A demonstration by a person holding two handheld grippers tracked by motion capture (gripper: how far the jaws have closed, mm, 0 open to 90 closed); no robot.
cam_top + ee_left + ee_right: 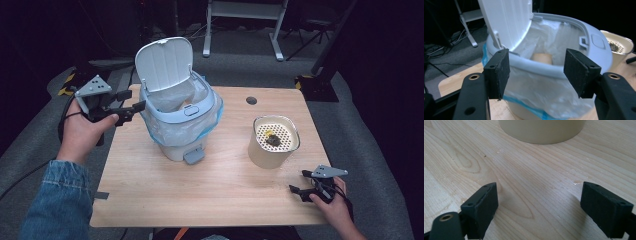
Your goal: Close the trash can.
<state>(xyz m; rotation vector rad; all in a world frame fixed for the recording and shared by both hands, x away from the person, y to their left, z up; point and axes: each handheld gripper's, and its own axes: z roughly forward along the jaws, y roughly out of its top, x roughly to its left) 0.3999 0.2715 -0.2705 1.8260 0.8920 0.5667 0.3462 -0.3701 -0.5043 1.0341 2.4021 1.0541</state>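
The left gripper's (537, 73) two black pads are standing wide apart nearest the lens in the left gripper view, with nothing between them, and they are framing the rim of the pale blue-and-white pedal bin (564, 62) that is sitting just beyond them. In the high view the left gripper (131, 103) is hovering at the bin's (177, 127) left side, at rim height and pointing toward the opening, so the left hand is by far the nearer one. The bin's white lid (165, 62) is standing upright and open, rising beside the gripper's path. A clear plastic liner with a blue edge (541, 96) is draping over the rim, and something tan, possibly a cardboard tube (542, 58), is lying inside. Well to the right, the cream round container with a perforated top (273, 141) is standing on the light wooden table (200, 190). The right gripper (304, 184) is resting near it, jaws parted and empty.
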